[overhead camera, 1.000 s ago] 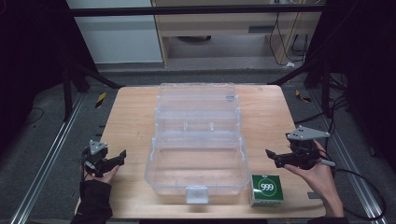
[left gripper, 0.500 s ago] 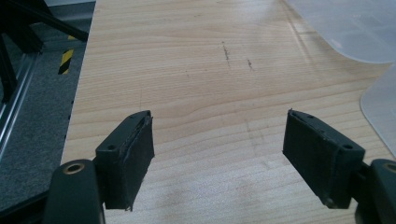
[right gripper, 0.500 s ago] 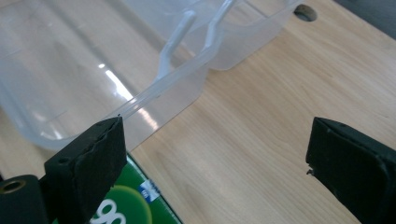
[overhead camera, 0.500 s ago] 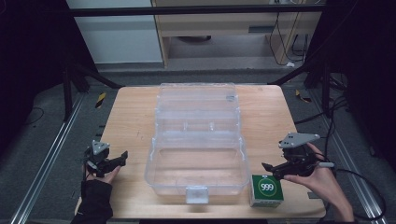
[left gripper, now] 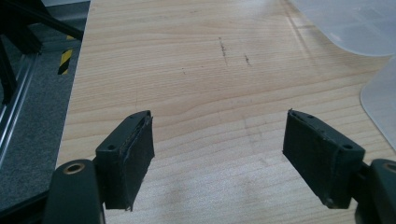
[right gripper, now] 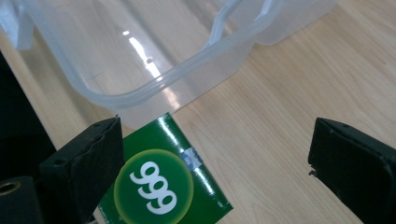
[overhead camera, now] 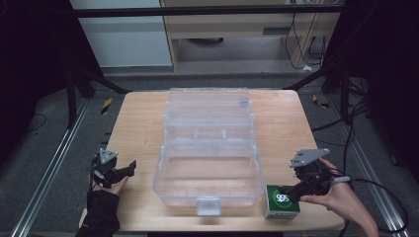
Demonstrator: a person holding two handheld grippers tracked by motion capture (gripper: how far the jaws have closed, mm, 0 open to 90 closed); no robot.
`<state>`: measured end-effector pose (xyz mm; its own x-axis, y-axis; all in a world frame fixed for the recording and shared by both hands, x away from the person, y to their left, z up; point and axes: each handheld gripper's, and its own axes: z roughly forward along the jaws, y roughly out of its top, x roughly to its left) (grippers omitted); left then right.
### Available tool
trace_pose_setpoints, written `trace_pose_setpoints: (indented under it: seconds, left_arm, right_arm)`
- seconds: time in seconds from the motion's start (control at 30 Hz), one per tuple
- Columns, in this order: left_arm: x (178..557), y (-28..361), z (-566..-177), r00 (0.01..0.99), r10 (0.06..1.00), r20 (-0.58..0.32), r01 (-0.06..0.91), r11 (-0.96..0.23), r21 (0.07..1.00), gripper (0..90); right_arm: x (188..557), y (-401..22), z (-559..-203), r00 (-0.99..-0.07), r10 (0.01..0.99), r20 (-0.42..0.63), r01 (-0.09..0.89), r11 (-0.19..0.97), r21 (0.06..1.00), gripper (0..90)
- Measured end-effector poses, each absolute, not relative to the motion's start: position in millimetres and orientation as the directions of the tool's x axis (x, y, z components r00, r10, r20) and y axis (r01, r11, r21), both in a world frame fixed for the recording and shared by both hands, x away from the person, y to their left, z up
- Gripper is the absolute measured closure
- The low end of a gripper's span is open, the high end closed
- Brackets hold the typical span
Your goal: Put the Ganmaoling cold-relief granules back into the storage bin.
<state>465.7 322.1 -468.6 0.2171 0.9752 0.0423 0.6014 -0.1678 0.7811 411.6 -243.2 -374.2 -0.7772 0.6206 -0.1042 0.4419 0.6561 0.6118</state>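
A clear plastic box [overhead camera: 207,173] with its lid [overhead camera: 210,106] swung open toward the back lies in the middle of the wooden table [overhead camera: 138,123]. A small green carton marked 999 [overhead camera: 281,201] rests at the box's front right corner. My right gripper [overhead camera: 291,190] hovers at the carton's right side, open; in the right gripper view the carton [right gripper: 161,186] lies by the left jaw and the box rim [right gripper: 154,88] runs just beyond. My left gripper [overhead camera: 131,168] is open over bare wood left of the box, nothing between its jaws [left gripper: 217,154].
The table's front edge is close under both hands. Metal rails [overhead camera: 44,182] and black frame posts flank the table, with cables [overhead camera: 365,182] on the floor at the right. A cabinet [overhead camera: 237,29] stands behind the table.
My right gripper has come down and left toward the green carton, from beside the box to right over the carton's edge. The left gripper has barely shifted.
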Motion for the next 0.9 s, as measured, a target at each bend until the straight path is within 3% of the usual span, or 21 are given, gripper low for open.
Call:
trace_pose_setpoints:
  seconds: [0.9]
  left_arm:
    - [465.4, 321.3, -468.5, 0.220, 0.974, 0.047, 0.599, -0.173, 0.782, 24.1]
  right_arm:
    - [399.1, -223.3, -396.2, -0.872, 0.478, -0.104, 0.388, 0.805, 0.448, 3.0]
